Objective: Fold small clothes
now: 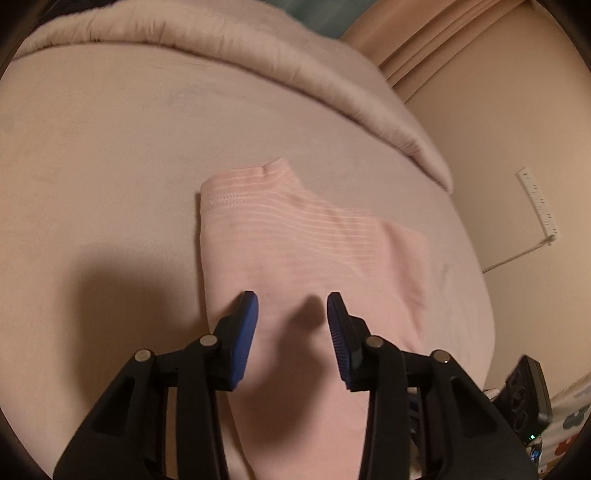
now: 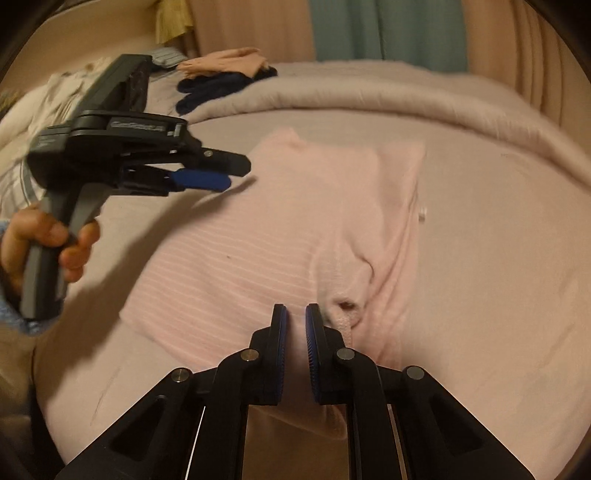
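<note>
A pale pink striped knit top (image 1: 295, 240) lies on the beige bed (image 1: 110, 166). The left claw (image 1: 291, 314) hovers spread above it — the right claw (image 2: 295, 321) is pressed nearly together, pinching nothing visible.

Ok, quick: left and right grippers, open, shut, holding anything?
Left gripper: open, empty, above the pink striped knit garment.
Right gripper: nearly shut over the same garment; a grip cannot be told.

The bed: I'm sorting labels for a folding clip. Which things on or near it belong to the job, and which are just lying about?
Job:
- pink striped garment
- left claw
- right claw
- bed sheet, the work surface

Lying about:
- rolled comforter
- dark and peach clothes
- power strip
- curtains
</note>
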`<state>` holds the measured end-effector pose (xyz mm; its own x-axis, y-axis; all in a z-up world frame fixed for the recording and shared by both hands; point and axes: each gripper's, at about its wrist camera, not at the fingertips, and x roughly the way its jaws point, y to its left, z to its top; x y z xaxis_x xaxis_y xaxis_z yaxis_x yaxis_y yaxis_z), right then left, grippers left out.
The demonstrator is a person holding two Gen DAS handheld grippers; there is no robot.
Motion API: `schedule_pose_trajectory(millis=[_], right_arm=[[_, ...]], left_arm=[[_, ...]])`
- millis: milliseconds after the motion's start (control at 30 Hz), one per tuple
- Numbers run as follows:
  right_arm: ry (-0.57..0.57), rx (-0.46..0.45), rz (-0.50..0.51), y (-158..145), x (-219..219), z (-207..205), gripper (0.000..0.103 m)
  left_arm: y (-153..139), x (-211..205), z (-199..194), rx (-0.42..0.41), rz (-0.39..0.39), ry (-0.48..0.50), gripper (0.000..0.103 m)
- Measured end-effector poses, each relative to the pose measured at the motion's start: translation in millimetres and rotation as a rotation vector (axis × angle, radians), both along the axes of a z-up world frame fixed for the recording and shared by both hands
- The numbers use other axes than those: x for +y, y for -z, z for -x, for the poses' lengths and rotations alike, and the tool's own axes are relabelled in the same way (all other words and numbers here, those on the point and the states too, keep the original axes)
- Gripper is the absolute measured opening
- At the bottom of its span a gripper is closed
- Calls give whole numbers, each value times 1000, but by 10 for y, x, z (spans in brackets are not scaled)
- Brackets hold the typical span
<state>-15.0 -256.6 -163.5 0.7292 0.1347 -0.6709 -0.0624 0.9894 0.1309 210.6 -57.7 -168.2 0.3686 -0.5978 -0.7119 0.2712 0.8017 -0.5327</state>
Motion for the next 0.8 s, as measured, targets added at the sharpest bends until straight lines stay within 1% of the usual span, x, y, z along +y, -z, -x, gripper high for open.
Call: schedule_pose_trajectory(millis=[33, 67, 167, 200, 233, 267, 300, 333, 400, 467, 533, 633, 667, 700, 800], right_arm=[[-2, 0, -20, 7, -29, -13, 13], [-8, 4, -44, 12, -49, -15, 13], [-22, 33, -94, -34, -91, -16, 13], [-29, 32, -119, -82, -160, 39, 13], [-36, 22, -138, -123, -171, 66, 13], [-41, -5, -156, -207, -205, 55, 13], [-40, -21, -171, -248, -227, 46, 13], [-37, -37, -195, -283, -267, 17, 13], [-11, -68, -227, -347, -374, -144, 13], [16, -82, -258, -378, -483, -332, 13], [49, -65, -297, -347, -581, -502, 13], [116, 12, -327, -182, -701, -762, 13], [129, 38, -371, -104, -746, -818, 13], [134, 39, -413, -75, -790, -841, 13], [167, 13, -617, 15, -966, -782, 13]], left_arm=[[38, -12, -50, 0, -17, -5, 27], [51, -17, -93, -3, -25, -4, 27], [-17, 45, -191, -15, -1, 3, 27], [-46, 71, -228, -25, 15, -3, 29], [-75, 118, -269, -35, 32, -14, 32], [-87, 173, -316, -39, 44, -35, 36], [-76, 214, -368, -34, 48, -58, 43], [-49, 254, -427, -26, 50, -83, 45], [30, 278, -520, -3, 64, -98, 45], [137, 234, -593, 21, 44, -98, 45], [251, 201, -629, 40, 28, -87, 45], [244, 208, -646, 33, 48, -91, 46], [238, 210, -663, 38, 55, -94, 46], [236, 241, -661, 45, 64, -98, 46], [204, 251, -659, 61, 86, -125, 46]])
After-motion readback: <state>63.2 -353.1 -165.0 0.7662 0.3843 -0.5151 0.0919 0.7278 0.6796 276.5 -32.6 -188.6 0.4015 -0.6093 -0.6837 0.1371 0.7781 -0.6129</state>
